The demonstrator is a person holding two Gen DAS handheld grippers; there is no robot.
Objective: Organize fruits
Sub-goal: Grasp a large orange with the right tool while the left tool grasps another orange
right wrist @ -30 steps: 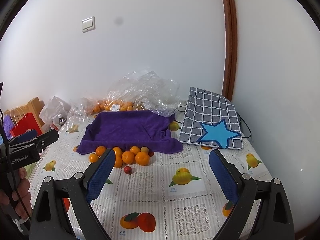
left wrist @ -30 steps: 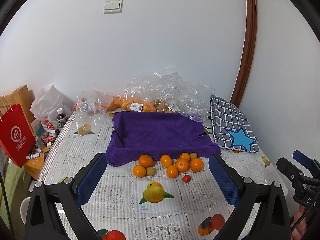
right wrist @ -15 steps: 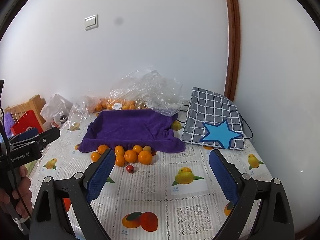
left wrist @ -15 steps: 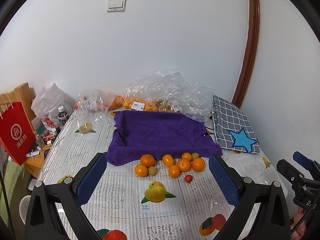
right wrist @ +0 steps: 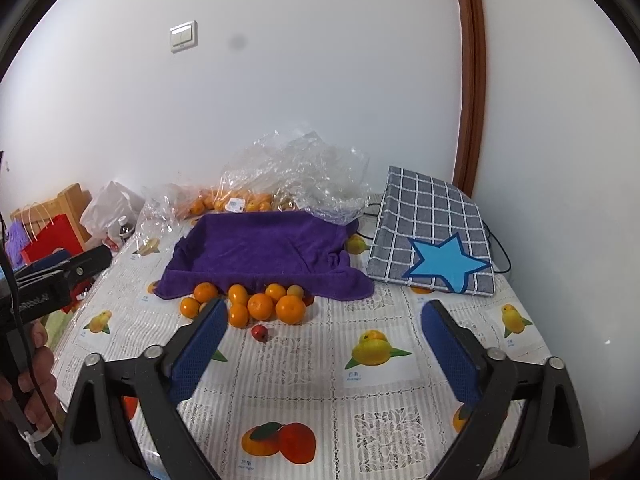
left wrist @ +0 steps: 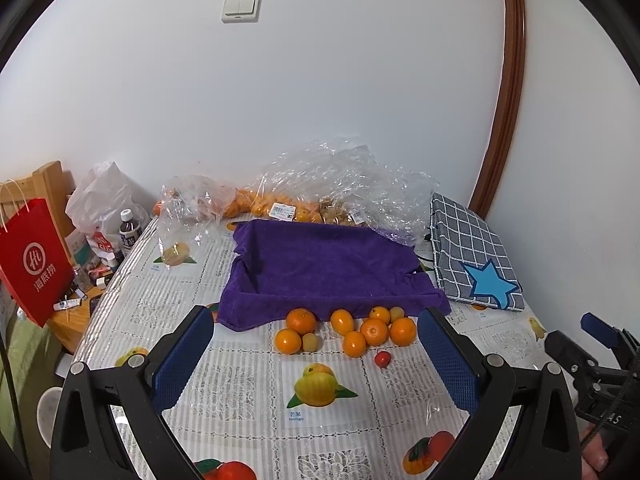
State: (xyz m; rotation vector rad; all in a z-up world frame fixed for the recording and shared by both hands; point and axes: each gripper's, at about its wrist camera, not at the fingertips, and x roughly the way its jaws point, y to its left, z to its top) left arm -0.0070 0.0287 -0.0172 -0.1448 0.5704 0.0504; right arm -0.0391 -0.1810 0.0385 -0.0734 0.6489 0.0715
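The left gripper (left wrist: pixel 314 354) hangs above the table with its blue-padded fingers (left wrist: pixel 182 354) spread wide and nothing between them; the right gripper (right wrist: pixel 324 344) is likewise spread wide and empty, over the fruit-print tablecloth (right wrist: pixel 304 364). Beyond the left gripper's fingertips lies a loose cluster of oranges (left wrist: pixel 374 331) with a few smaller yellowish fruits among them, resting on the cloth just in front of a purple towel (left wrist: pixel 324 268) draped over a tray-like shape. A small red fruit (left wrist: pixel 382 359) sits apart on the near side of the cluster. Behind the towel, crumpled clear plastic bags (left wrist: pixel 340 180) hold more oranges against the wall. To the right lies a grey checked cushion (left wrist: pixel 472 256) with a blue star. A red paper bag (left wrist: pixel 34 256) stands off the table's left edge.
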